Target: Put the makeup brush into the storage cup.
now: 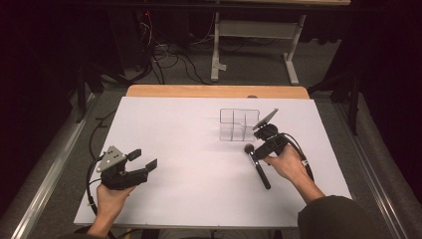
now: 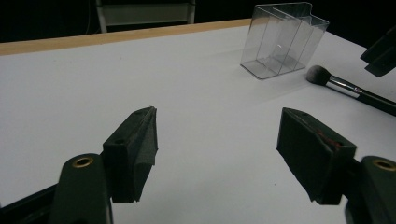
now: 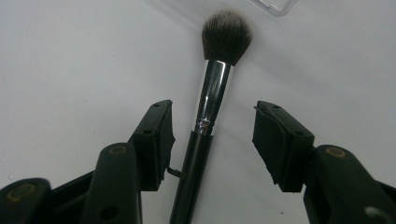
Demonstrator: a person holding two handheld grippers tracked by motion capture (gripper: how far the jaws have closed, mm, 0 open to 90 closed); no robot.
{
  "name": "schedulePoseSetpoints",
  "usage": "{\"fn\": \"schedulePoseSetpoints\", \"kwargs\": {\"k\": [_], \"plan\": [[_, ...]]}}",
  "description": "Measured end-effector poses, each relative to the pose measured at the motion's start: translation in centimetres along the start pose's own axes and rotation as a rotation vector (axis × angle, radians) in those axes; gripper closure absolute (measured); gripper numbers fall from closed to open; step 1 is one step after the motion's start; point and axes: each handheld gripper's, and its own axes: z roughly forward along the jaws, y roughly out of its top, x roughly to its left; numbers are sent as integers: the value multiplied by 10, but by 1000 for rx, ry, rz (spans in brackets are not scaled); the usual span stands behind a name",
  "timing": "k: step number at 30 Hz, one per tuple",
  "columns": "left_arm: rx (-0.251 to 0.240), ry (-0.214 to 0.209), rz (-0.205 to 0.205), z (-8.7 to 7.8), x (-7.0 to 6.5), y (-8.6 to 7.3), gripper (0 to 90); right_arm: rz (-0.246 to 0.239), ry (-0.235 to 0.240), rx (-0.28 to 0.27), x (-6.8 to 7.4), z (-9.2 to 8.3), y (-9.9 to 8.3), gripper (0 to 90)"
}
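A black makeup brush (image 1: 260, 169) with a silver ferrule and a dark fluffy head lies flat on the white table sheet (image 1: 199, 164), its head towards a clear plastic organizer (image 1: 239, 124). My right gripper (image 1: 257, 151) reaches down over the brush near the ferrule. In the right gripper view the brush (image 3: 213, 88) runs up between the jaws of my right gripper (image 3: 212, 123); the left jaw is close to the handle and the right jaw stands apart from it, so the gripper is open. My left gripper (image 1: 143, 158) hovers open over the left part of the sheet with nothing between its fingers.
The organizer (image 2: 282, 39) stands upright with several compartments, just beyond the brush head (image 2: 318, 74). A wooden table edge (image 1: 214, 91) runs along the far side. Behind it are floor cables and a white metal frame (image 1: 254, 30).
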Motion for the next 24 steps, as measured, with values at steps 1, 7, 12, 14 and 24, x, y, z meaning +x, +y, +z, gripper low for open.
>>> {"fn": "schedulePoseSetpoints", "kwargs": {"k": [1,7,12,14,24], "plan": [[0,0,0,0,0,0,290,1,3,8,0,2,1,505],[0,-1,1,0,0,0,290,12,6,31,2,7,6,531],[0,-1,1,0,0,0,289,6,11,53,2,13,9,546],[0,-2,2,0,0,0,289,25,6,65,3,15,10,552],[1,-2,4,0,0,0,290,22,6,93,2,27,14,590]]}}
